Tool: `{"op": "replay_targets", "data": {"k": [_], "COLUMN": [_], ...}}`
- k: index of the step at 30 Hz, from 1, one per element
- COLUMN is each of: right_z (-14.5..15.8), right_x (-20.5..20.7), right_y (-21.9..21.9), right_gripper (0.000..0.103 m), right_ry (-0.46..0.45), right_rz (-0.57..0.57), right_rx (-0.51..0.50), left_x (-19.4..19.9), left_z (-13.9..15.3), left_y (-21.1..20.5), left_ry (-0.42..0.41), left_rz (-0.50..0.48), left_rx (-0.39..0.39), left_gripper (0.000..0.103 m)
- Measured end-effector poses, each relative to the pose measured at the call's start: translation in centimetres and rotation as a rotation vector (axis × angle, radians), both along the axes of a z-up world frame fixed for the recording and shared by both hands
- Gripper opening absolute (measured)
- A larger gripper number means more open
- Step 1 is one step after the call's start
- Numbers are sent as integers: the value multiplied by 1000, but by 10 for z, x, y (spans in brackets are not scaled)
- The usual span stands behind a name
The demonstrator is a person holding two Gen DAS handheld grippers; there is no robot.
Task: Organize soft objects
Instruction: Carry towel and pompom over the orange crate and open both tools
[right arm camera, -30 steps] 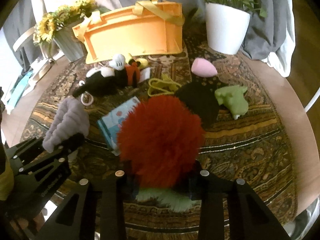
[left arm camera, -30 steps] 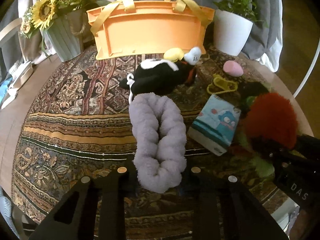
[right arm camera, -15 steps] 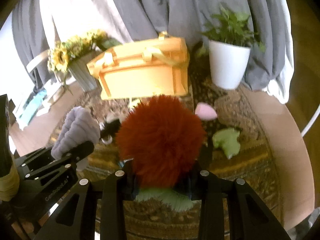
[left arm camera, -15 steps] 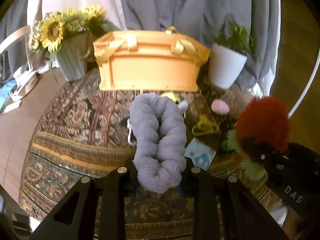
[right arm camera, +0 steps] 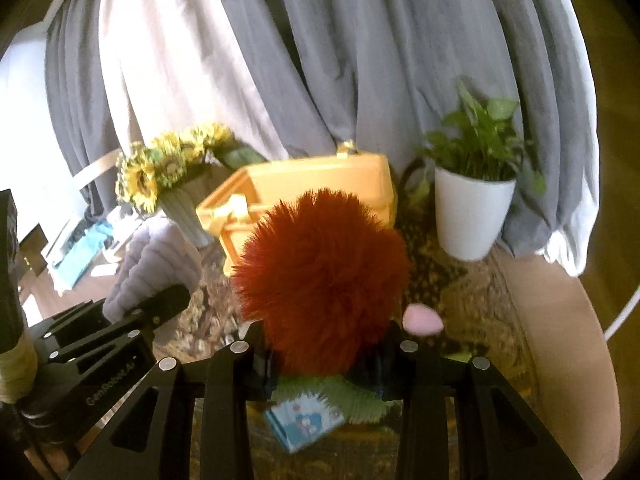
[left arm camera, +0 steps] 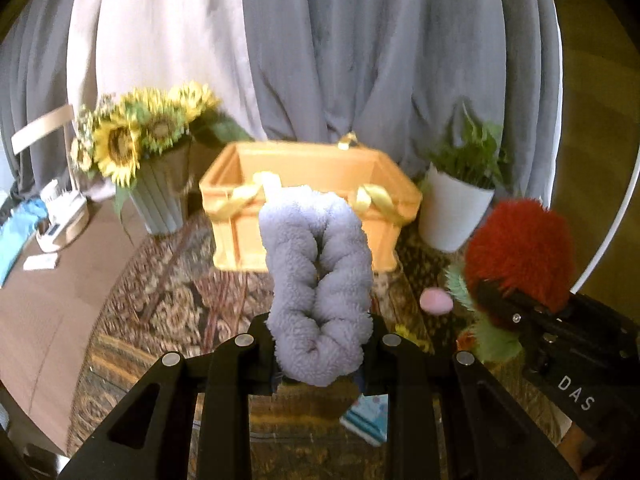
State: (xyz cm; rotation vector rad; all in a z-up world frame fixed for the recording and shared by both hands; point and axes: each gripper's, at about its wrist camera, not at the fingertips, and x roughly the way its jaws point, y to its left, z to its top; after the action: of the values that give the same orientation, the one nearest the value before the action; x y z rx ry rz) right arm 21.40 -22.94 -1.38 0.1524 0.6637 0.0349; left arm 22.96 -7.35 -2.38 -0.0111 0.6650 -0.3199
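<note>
My left gripper (left arm camera: 318,354) is shut on a grey fluffy twisted scrunchie (left arm camera: 318,280) and holds it high above the table, in front of the open orange basket (left arm camera: 312,184). My right gripper (right arm camera: 324,354) is shut on a red fuzzy pom-pom toy (right arm camera: 322,276) with green feathery parts (right arm camera: 344,394), also held in the air. The toy shows at the right of the left wrist view (left arm camera: 520,248). The scrunchie shows at the left of the right wrist view (right arm camera: 156,268). The basket (right arm camera: 320,176) stands behind the red toy.
A sunflower vase (left arm camera: 160,184) stands left of the basket and a white plant pot (left arm camera: 456,212) right of it. A pink egg-shaped sponge (left arm camera: 436,300) and a blue printed packet (right arm camera: 304,420) lie on the patterned tablecloth (left arm camera: 168,304). Grey curtains hang behind.
Both grippers rose from the table with their soft objects and moved toward the basket. The view now looks over the basket's rim into it.
</note>
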Motion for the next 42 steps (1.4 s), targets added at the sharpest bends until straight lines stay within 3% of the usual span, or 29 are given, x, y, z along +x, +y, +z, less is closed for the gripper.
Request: {"op": "replay_targets", "data": {"k": [5, 20, 34, 42], "right_z": [15, 45, 34, 17], "right_x": [16, 89, 192, 235], "right_y": [-1, 3, -9, -11], "right_gripper": [35, 35, 35, 35], "right_ry": [-42, -123, -69, 12], "right_rz": [14, 66, 92, 116], "right_rx": [0, -24, -19, -41], "left_x": [11, 75, 164, 208], "left_z": [19, 51, 49, 36], "left_y": [-1, -2, -14, -24], "left_ry": [-58, -123, -114, -83], "left_rz": [13, 61, 70, 60], "left_rx": [3, 13, 51, 95], "left_gripper": [27, 27, 27, 27]}}
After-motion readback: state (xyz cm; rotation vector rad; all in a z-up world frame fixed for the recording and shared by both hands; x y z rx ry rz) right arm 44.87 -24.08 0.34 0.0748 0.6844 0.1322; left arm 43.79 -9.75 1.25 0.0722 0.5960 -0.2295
